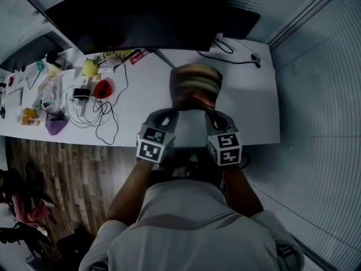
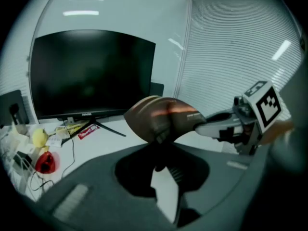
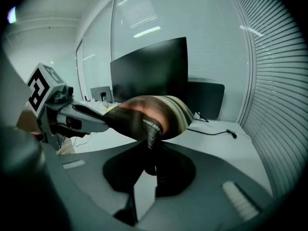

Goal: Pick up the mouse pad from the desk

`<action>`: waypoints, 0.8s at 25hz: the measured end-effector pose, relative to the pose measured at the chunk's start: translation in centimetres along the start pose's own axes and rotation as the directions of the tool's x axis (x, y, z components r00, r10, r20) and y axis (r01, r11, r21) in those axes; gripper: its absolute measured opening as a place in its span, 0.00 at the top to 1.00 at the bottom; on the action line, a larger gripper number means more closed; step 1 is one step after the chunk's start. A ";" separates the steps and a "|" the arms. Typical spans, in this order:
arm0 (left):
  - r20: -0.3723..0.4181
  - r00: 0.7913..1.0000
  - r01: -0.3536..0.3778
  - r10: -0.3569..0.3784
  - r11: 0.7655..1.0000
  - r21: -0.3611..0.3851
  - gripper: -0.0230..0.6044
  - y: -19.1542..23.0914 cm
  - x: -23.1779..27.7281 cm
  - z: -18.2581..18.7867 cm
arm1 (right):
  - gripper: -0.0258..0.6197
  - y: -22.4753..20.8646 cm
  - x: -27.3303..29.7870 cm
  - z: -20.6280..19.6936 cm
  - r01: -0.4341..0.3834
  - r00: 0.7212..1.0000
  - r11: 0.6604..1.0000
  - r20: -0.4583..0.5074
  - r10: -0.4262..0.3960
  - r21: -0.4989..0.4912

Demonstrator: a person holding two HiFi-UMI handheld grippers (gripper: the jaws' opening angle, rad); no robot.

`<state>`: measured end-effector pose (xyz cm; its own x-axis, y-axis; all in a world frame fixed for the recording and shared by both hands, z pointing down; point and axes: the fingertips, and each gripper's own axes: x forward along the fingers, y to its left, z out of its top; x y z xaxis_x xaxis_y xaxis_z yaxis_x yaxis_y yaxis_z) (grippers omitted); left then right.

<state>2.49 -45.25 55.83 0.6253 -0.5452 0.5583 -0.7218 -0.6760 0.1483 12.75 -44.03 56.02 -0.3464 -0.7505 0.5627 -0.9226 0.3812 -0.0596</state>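
The mouse pad [image 1: 194,84], brown with orange and pale stripes, hangs bowed above the white desk [image 1: 254,112], held by its near edge. My left gripper [image 1: 171,113] is shut on its left near corner and my right gripper [image 1: 211,113] on its right near corner. In the left gripper view the pad [image 2: 161,115] curls up from my closed jaws [image 2: 161,138], with the right gripper [image 2: 226,125] beside it. From the right gripper view the pad [image 3: 151,113] rises from the pinch [image 3: 153,139], and the left gripper [image 3: 77,117] grips its far side.
A large dark monitor [image 1: 141,13] stands at the back of the desk. Left of the pad lie a red mouse [image 1: 102,88], a yellow object [image 1: 90,68], tangled white cables [image 1: 93,114] and small clutter. A black cable [image 1: 237,58] runs at the back right. Blinds line the right wall.
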 end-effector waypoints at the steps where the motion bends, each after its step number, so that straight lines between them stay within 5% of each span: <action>1: 0.025 1.000 -0.005 0.005 1.000 0.006 0.89 -0.1 -0.7 1.0 | 0.91 0.1 -0.7 1.0 0.003 1.000 1.000 0.027 -0.003 -0.001; 8: 0.221 0.975 -0.043 0.036 0.999 0.027 0.89 -1.6 -6.5 7.3 | 0.91 1.5 -6.1 7.4 0.038 0.978 0.999 0.208 -0.030 -0.035; 14: 0.396 0.917 -0.067 0.043 0.997 0.047 0.89 -3.3 -11.9 12.7 | 0.91 3.1 -11.5 12.8 0.063 0.935 0.995 0.353 -0.032 -0.075; 20: 0.477 0.878 -0.076 0.037 0.995 0.062 0.89 -4.9 -15.3 15.2 | 0.91 4.1 -15.8 16.4 0.118 0.883 0.988 0.466 -0.058 -0.101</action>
<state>0.95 -41.11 34.11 0.6636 -0.7405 0.1059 -0.7475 -0.6621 0.0541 11.69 -39.47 33.33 -0.3317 -0.9362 0.1164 -0.9351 0.3426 0.0905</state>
